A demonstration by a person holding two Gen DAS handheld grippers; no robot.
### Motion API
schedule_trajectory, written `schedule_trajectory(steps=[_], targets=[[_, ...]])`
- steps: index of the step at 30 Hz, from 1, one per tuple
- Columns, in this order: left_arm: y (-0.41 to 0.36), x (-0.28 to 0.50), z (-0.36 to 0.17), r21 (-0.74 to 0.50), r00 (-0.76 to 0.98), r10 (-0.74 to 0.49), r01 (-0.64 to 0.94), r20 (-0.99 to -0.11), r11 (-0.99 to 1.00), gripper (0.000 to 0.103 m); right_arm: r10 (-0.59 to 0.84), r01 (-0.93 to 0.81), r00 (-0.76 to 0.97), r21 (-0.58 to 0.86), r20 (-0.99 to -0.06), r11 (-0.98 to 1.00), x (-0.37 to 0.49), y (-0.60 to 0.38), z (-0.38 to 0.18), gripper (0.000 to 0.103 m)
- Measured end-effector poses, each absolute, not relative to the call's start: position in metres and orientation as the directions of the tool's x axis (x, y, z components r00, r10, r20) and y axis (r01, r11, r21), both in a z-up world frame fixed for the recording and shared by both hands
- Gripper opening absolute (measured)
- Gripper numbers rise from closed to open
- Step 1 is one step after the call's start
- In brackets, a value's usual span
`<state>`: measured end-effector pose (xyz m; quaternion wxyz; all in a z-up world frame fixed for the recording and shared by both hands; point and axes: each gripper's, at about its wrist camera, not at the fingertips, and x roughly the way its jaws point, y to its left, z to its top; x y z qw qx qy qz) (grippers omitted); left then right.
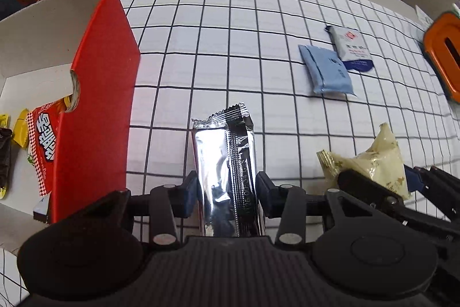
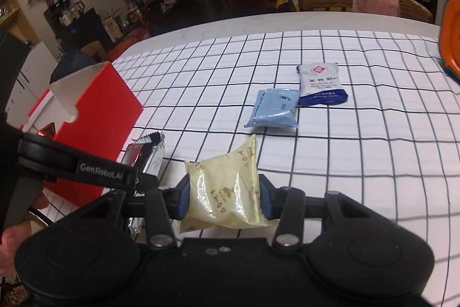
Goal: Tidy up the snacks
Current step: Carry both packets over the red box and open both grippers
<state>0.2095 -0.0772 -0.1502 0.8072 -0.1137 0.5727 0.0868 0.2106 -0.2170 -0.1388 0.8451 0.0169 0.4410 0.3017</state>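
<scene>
On the white tablecloth with a black grid (image 1: 258,28), I have both tools loaded. My left gripper (image 1: 227,192) is clamped on a long silver foil snack packet (image 1: 227,163) with a black seam strip; the digits printed along that strip are too small to make out. It sits just beside the open red cardboard box (image 1: 97,94), which holds a red wrapper with bold white lettering (image 1: 44,140) and a yellow wrapper (image 1: 21,128). My right gripper (image 2: 224,199) pinches a pale cream crinkled pouch with gold marks (image 2: 224,186). "GenRobot.AI" reads on the left tool's arm in the right wrist view. Farther out lie a light blue sachet (image 2: 273,110) touching a white-and-navy sachet with Chinese characters (image 2: 320,85). An orange container (image 1: 444,53) sits at the right edge.
</scene>
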Motion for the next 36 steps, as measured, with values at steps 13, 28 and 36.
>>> schedule_trajectory(steps=[13,28,36], targets=[[-0.046,0.162,-0.094,-0.108,0.407,-0.038,-0.152,-0.913,0.982,0.043,0.529,-0.453,0.486,0.316,-0.696,0.833,0.154,-0.213,-0.097,0.045],[0.003,0.116,-0.052,-0.11,0.48,-0.063,-0.069,-0.875,0.992,0.043,0.527,-0.471,0.53,0.286,-0.664,0.834,0.106,-0.152,-0.055,0.045],[0.053,0.099,-0.041,-0.12,0.511,-0.057,-0.09,-0.858,0.989,0.043,0.548,-0.52,0.524,0.264,-0.652,0.812,0.097,-0.099,-0.044,0.045]])
